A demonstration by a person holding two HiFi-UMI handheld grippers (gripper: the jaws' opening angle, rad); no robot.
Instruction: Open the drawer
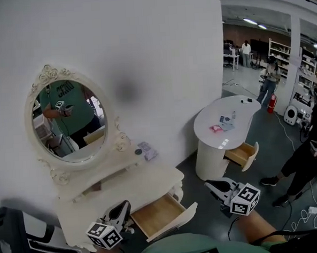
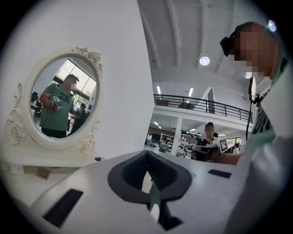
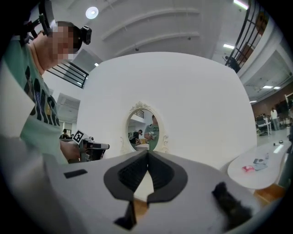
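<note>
White wall (image 1: 143, 54) fills the background, with an oval mirror (image 1: 67, 121) in an ornate frame mounted above a cream dressing table (image 1: 151, 180). A round white table (image 1: 228, 129) with its own open drawer stands well apart to the right.

**Position of the task item.** The drawer (image 1: 156, 214) sits under the dressing table top. It is pulled out towards the person, and its bare wooden floor is exposed. The task is judged largely complete.

**Gripper state.** The left gripper (image 1: 124, 205) is held just beside the drawer's left corner. Its jaws are fully together with nothing between them. The right gripper (image 1: 210, 185) is held apart from the drawer on the right. Its jaws also meet at the tips and hold nothing. Neither gripper touches the drawer.

**Procedure for the step in hand.**
1. Check that the drawer is out far enough to show its interior.
2. If more travel is needed, part the jaws of the nearer left gripper and take the front panel (image 1: 175, 222) near its middle, not at a corner.
3. Pull level and straight along the runners. An off-centre pull is likely to skew the drawer and bind it.
4. Stop before the drawer leaves its runners.
</note>
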